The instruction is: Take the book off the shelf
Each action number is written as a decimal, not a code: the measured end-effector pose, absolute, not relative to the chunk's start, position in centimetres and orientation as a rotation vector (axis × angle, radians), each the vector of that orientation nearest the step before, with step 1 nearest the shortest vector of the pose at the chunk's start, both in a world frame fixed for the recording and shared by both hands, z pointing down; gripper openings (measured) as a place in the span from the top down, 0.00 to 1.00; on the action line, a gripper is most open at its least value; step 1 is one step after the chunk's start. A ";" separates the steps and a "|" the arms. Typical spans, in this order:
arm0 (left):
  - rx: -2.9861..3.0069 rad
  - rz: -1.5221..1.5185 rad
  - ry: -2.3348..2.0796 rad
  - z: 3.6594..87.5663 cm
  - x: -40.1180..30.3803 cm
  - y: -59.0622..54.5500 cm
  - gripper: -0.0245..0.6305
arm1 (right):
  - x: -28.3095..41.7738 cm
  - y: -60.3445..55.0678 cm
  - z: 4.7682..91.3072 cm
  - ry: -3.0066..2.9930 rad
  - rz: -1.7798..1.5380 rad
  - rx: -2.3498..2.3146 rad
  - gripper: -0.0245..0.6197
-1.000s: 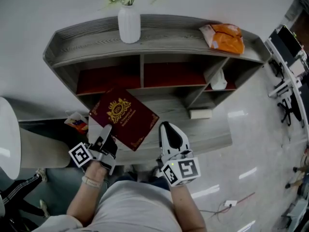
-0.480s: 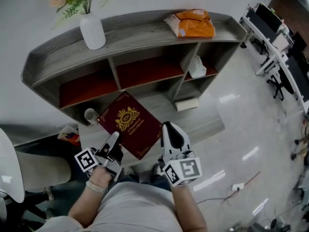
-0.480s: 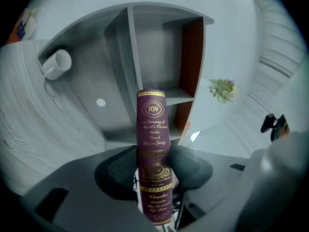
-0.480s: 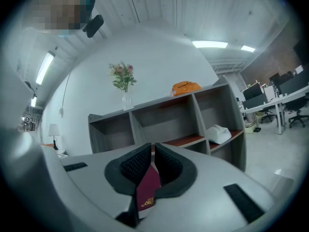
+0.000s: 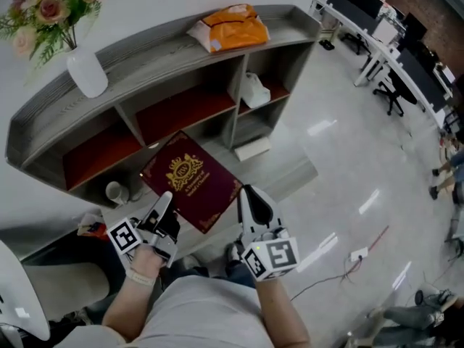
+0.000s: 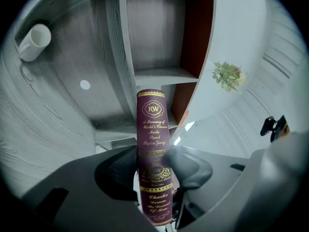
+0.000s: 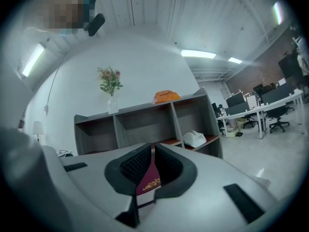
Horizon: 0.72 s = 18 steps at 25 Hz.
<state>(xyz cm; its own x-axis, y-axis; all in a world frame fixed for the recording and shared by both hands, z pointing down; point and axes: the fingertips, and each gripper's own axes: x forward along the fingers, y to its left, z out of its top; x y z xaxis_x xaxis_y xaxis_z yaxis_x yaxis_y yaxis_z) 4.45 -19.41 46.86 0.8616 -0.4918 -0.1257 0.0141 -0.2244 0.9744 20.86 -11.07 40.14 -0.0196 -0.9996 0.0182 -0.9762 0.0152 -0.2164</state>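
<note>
The book [image 5: 190,181] hangs clear of the shelf [image 5: 167,53] at twelve o'clock. The left gripper [image 5: 164,200] pinches its spine, and the right gripper [image 5: 249,192] nips the four o'clock corner, likely to keep it level

White vase [image 5: 87,75] of pink roses [image 5: 51,9] stands upright, far left. Orange packet [image 5: 230,27] lies well to its right. Below that packet sits a white bag [image 5: 254,90], and lower still a pale box [image 5: 252,148]. White cup [image 5: 116,192] at left. Office desks [image 5: 370,17] and chairs [image 5: 395,96] line the glossy floor [image 5: 341,165], with a cable [image 5: 366,246] trailing across it.
</note>
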 end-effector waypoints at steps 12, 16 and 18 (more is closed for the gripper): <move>1.764 -0.446 -0.264 45.0 8.4 -21.1 0.63 | 24.0 -9.5 39.6 2.013 -0.214 -2.197 0.91; 1.763 -0.452 -0.247 44.3 8.9 -21.2 0.64 | 23.5 -9.3 39.7 2.029 -0.215 -2.197 0.91; 1.763 -0.455 -0.246 44.0 9.0 -21.2 0.63 | 23.1 -9.3 39.6 2.043 -0.212 -2.191 0.91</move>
